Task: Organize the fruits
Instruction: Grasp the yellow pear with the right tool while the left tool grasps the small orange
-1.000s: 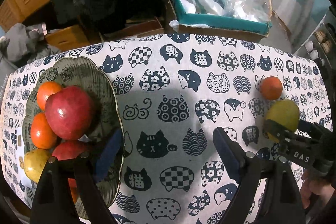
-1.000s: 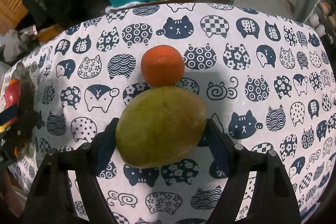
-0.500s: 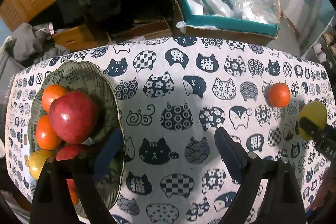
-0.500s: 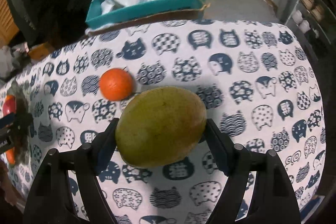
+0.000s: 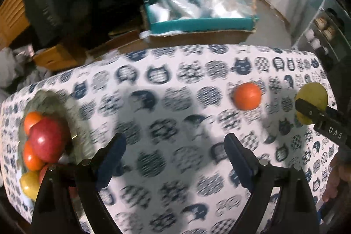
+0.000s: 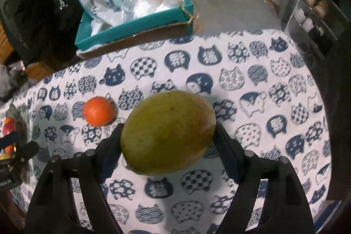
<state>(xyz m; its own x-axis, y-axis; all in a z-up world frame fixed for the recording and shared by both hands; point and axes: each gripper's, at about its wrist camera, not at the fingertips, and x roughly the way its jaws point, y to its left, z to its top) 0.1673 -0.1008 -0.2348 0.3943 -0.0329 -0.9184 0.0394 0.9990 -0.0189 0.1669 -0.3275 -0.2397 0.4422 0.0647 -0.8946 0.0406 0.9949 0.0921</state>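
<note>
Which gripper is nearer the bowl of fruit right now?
Left. The left gripper hangs right beside the bowl; the right gripper, holding the mango, is across the table.

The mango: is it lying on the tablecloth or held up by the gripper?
Held up: the right gripper clamps the mango on both sides above the tablecloth.

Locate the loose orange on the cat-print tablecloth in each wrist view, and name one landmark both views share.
Left wrist view: the orange lies right of centre on the tablecloth, left of the mango.
Right wrist view: the orange lies left of centre, just left of the mango clamped in the right hand-held gripper.
Shared landmark: the teal box beyond the table's far edge.
</note>
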